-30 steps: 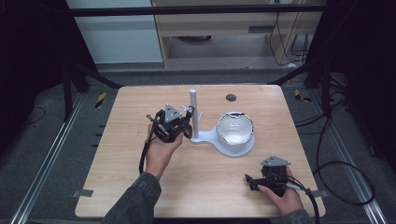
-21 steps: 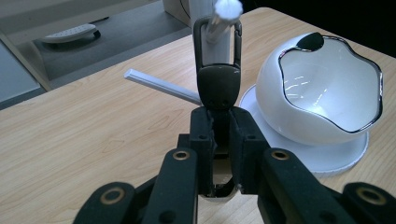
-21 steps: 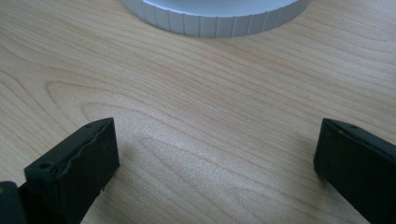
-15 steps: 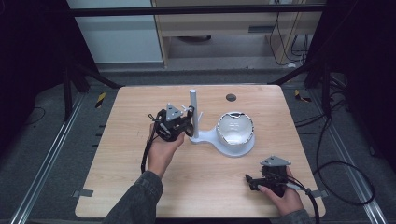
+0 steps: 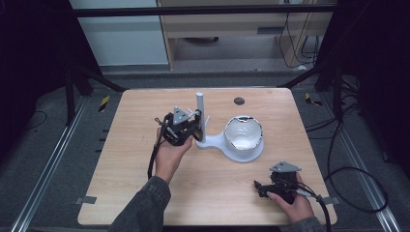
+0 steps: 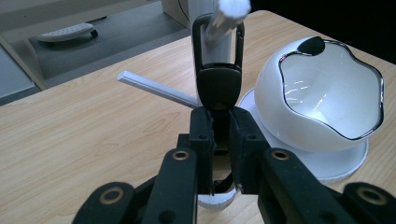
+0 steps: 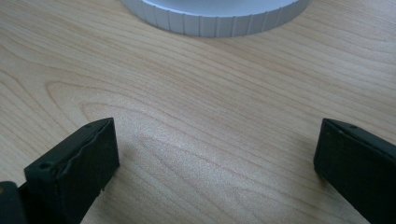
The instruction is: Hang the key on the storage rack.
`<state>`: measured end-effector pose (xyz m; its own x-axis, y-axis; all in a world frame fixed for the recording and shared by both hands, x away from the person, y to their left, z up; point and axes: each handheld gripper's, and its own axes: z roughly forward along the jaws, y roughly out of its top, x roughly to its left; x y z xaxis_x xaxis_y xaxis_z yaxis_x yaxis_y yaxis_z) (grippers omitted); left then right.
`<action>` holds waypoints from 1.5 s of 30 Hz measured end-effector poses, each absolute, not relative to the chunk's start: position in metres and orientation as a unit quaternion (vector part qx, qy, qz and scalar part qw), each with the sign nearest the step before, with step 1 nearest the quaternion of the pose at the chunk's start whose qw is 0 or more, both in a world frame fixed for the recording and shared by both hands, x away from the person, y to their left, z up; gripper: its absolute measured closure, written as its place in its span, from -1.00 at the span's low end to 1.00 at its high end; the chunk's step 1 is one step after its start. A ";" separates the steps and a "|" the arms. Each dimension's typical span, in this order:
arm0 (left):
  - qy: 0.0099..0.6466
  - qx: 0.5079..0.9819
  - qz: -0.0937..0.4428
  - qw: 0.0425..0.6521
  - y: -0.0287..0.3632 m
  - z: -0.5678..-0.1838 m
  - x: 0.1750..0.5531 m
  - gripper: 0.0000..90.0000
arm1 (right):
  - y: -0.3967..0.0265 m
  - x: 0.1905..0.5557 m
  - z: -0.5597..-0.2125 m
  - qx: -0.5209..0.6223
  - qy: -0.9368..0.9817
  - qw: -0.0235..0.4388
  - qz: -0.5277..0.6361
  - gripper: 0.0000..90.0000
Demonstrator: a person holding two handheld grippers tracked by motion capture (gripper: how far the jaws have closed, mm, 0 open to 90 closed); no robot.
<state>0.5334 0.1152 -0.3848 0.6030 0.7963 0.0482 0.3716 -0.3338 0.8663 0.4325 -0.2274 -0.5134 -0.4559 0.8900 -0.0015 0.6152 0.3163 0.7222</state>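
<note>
A white stand has an upright post point(image 5: 200, 108) and a round base point(image 5: 213, 143) that carries a white bowl point(image 5: 244, 133) with a chrome rim. My left gripper point(image 5: 196, 129) is at the post, left of the bowl. In the left gripper view, my left gripper point(image 6: 219, 128) is shut on a black clip point(image 6: 218, 84), whose loop goes around a white peg point(image 6: 227, 11) on the post. A second white peg point(image 6: 156, 88) sticks out to the left. Near the table's front right my right gripper point(image 5: 261, 187) lies low and open; bare wood lies between its jaws point(image 7: 217, 154).
A small dark round spot point(image 5: 239, 101) marks the wooden table point(image 5: 121, 169) behind the bowl. The ribbed edge of the white base point(image 7: 215, 21) lies ahead of my right gripper. Dark frame posts and cables point(image 5: 348, 169) surround the table.
</note>
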 end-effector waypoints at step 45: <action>0.380 0.769 0.269 0.438 0.125 -0.389 0.521 -0.03 | -0.228 0.433 -0.513 0.478 0.786 0.206 0.334 -0.99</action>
